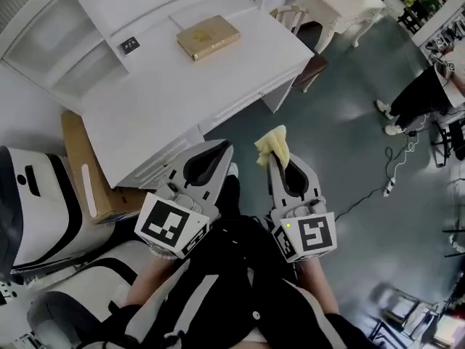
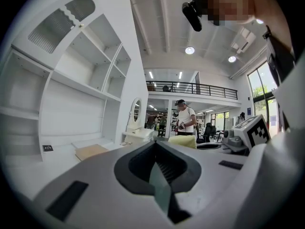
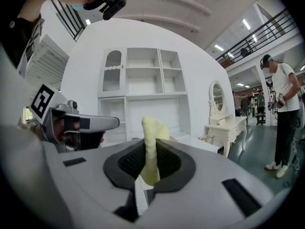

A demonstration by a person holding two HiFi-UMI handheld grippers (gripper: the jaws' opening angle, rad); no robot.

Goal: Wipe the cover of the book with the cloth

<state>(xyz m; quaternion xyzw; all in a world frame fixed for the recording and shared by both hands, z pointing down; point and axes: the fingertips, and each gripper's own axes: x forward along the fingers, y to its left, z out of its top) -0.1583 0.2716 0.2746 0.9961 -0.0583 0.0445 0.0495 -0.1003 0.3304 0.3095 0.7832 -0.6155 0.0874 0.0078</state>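
A tan book (image 1: 208, 36) lies flat on the white desk (image 1: 160, 93), far ahead of both grippers; in the left gripper view the book (image 2: 91, 151) shows low at the left. My right gripper (image 1: 272, 155) is shut on a yellow cloth (image 1: 274, 144), which sticks up out of its jaws (image 3: 153, 147). My left gripper (image 1: 225, 148) is shut with nothing between its jaws, held beside the right one just off the desk's near edge. Both grippers hang over the floor, short of the book.
A small black item (image 1: 128, 46) lies on the desk near the shelf unit (image 1: 65, 49). A cardboard box (image 1: 83, 173) leans by the desk's left side. A cream dressing table (image 1: 341, 6) stands at the back right. A person (image 1: 421, 93) stands at the right, a cable (image 1: 392, 173) on the floor.
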